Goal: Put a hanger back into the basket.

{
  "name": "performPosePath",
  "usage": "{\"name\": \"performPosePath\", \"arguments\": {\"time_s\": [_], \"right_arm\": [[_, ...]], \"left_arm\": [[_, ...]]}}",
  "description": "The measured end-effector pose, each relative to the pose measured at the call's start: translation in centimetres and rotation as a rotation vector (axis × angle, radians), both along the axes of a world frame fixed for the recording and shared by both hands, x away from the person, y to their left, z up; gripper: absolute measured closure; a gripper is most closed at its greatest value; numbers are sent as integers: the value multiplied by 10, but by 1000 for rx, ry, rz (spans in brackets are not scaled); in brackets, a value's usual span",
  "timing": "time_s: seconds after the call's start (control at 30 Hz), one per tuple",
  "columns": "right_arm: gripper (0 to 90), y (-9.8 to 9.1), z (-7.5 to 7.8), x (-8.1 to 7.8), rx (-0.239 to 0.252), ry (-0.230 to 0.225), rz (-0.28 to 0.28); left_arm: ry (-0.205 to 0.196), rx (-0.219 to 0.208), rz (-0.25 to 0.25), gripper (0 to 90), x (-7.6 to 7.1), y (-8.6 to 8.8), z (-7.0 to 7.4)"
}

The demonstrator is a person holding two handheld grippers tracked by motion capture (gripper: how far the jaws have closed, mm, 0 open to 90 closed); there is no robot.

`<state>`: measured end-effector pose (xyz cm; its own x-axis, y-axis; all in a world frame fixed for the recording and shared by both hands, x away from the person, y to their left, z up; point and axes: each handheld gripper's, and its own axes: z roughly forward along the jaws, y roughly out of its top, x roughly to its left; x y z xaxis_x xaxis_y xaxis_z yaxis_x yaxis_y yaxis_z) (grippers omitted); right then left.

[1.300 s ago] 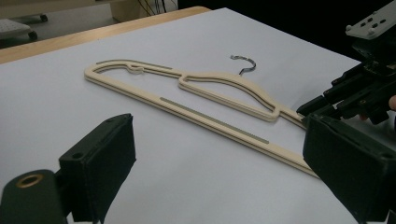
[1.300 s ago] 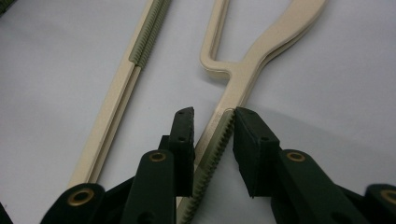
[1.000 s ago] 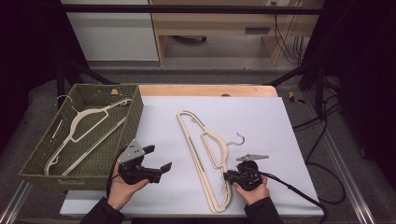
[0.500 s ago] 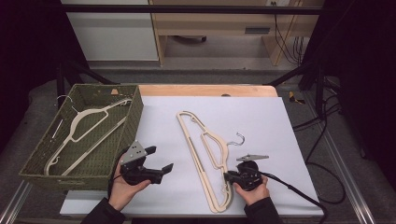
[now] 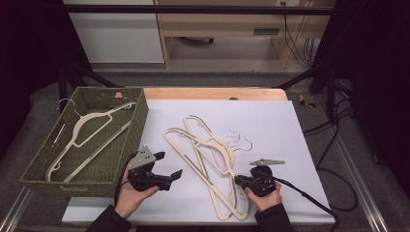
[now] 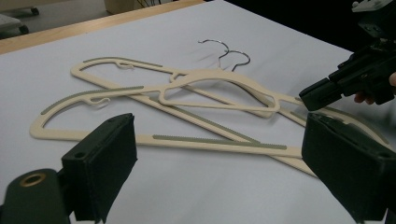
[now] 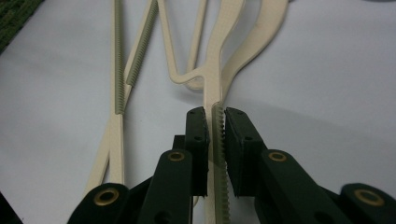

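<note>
Right gripper [image 7: 215, 135] clamps the upper hanger [image 7: 215, 84], light, stiff, thin, at its ribbed arm, 6 o'clock end. Left gripper [image 5: 169, 166] wide, empty.

No readable text, labels, brands, numbers or signs anywhere: none on hangers, basket, claws or white surface.

Two cream hangers [image 5: 208, 159] on the table (overlapping), one hanger [image 5: 89, 133] in one basket [image 5: 138, 123], two grippers [image 5: 167, 176]
</note>
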<state>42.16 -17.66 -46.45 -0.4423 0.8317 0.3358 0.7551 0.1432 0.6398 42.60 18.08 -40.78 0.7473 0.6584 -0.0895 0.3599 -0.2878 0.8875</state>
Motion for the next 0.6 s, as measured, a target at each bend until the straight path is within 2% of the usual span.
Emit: {"name": "performPosePath", "arguments": {"time_s": [0.13, 0.27, 0.43, 0.47, 0.5, 0.6], "right_arm": [[806, -2, 4, -3, 20, -32, 27], [811, -4, 9, -6, 42, -69, 56], [818, -6, 13, -9, 66, -107, 94], [836, -6, 15, -11, 76, -105, 95], [900, -7, 17, -13, 76, -144, 112], [900, -6, 19, -15, 79, -149, 130]], "left_arm": [[4, -7, -3, 110, 6, -5, 6], [13, -36, -15, 115, 14, -16, 13], [0, -28, -33, 121, 23, -36, 21], [-1, -25, -37, 122, 26, -41, 23], [-1, -26, -38, 125, 28, -44, 24], [4, -22, -46, 131, 37, -54, 26]]}}
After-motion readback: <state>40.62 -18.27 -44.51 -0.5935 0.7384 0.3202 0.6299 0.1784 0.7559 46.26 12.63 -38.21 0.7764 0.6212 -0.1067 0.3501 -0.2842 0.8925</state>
